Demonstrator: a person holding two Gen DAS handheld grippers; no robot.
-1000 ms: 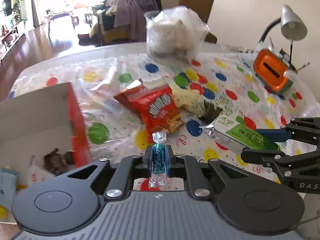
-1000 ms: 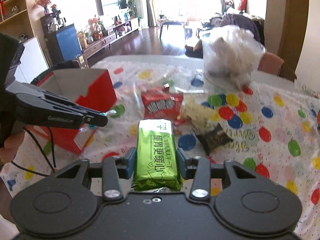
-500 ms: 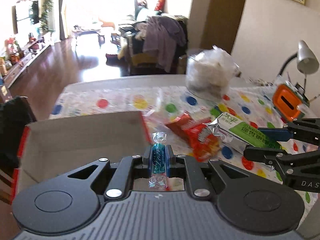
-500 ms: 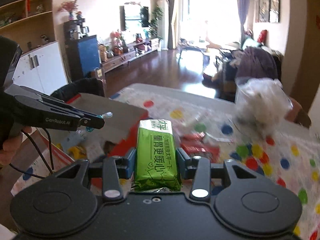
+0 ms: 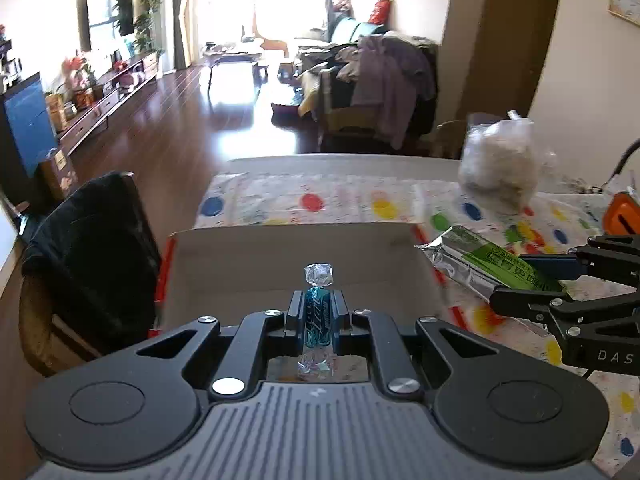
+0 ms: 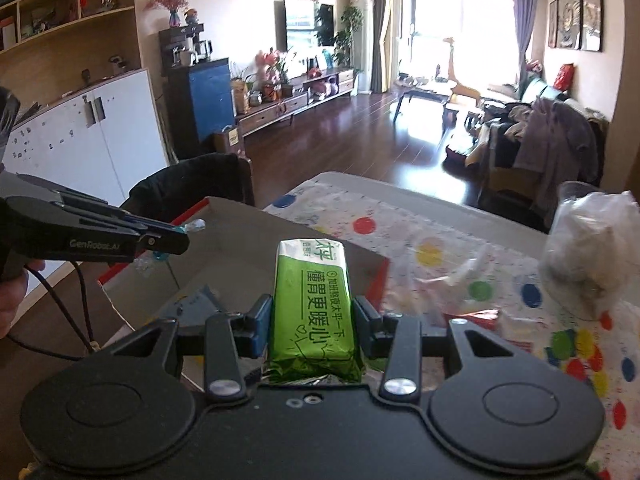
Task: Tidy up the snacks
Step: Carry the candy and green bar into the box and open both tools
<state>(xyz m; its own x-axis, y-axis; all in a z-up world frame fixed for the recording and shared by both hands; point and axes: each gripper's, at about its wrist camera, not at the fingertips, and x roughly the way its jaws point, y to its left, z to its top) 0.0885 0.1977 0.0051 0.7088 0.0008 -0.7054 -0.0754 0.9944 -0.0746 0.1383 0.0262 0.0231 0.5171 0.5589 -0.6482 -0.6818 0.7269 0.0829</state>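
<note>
My left gripper (image 5: 317, 300) is shut on a small teal candy (image 5: 318, 320) with clear twisted ends and hangs over the open cardboard box (image 5: 288, 230), which has red outer sides. My right gripper (image 6: 312, 312) is shut on a green foil snack packet (image 6: 310, 304), held lengthwise over the box's near right corner (image 6: 378, 280). In the left wrist view the right gripper (image 5: 516, 280) and its green packet (image 5: 492, 258) sit just right of the box. In the right wrist view the left gripper (image 6: 180, 236) shows the candy (image 6: 194, 225) at its tip above the box.
A dotted tablecloth (image 5: 320, 200) covers the table. A clear bag of white snacks (image 5: 498, 168) stands at the back right, an orange object (image 5: 624, 216) at the far right. A red packet (image 6: 476, 316) lies right of the box. A dark-draped chair (image 5: 88, 248) stands left of the table.
Both grippers have swung left and risen with their loads, from over the scattered snacks to over the box. The red packet has left the left wrist view.
</note>
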